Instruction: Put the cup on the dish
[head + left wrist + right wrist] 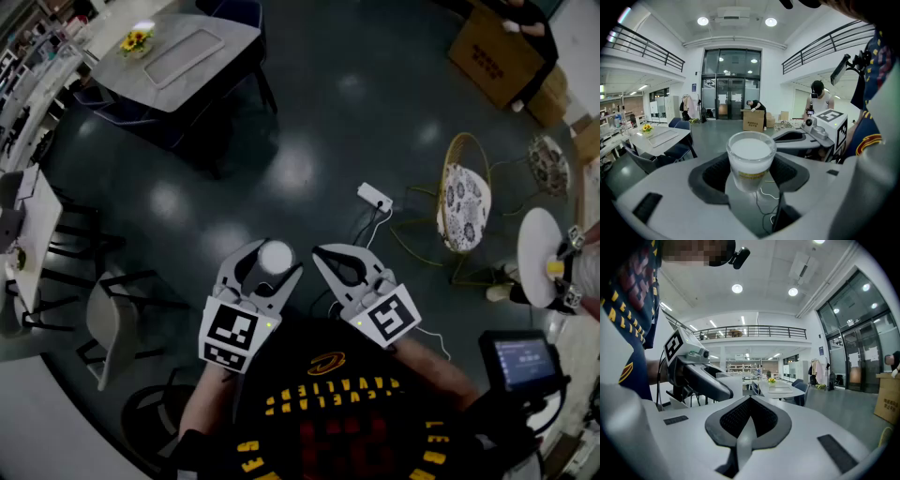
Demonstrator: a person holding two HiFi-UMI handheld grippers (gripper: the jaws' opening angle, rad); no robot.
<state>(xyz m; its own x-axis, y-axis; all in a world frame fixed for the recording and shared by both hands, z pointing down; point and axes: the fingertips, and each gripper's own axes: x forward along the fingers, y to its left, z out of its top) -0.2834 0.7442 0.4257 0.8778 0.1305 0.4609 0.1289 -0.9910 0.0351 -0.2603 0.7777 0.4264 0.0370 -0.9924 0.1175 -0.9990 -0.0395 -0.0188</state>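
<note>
A frosted white cup (751,159) with a yellow band near its base sits upright between the wide-set jaws of my left gripper (751,177). The dark pads press on both its sides. From the head view the cup (275,255) shows as a white disc in the left gripper (269,265), held over the dark floor in front of the person's body. My right gripper (750,401) is shut with nothing in it. It hangs just to the right of the left one, its tips (320,252) close to the cup. I cannot make out a dish in any view.
On the floor lie a white power strip (375,197) and its cable. A yellow wire chair (464,202) and a small round white table (539,255) stand at the right. A grey table with yellow flowers (173,47) is far left, a cardboard box (492,56) far right.
</note>
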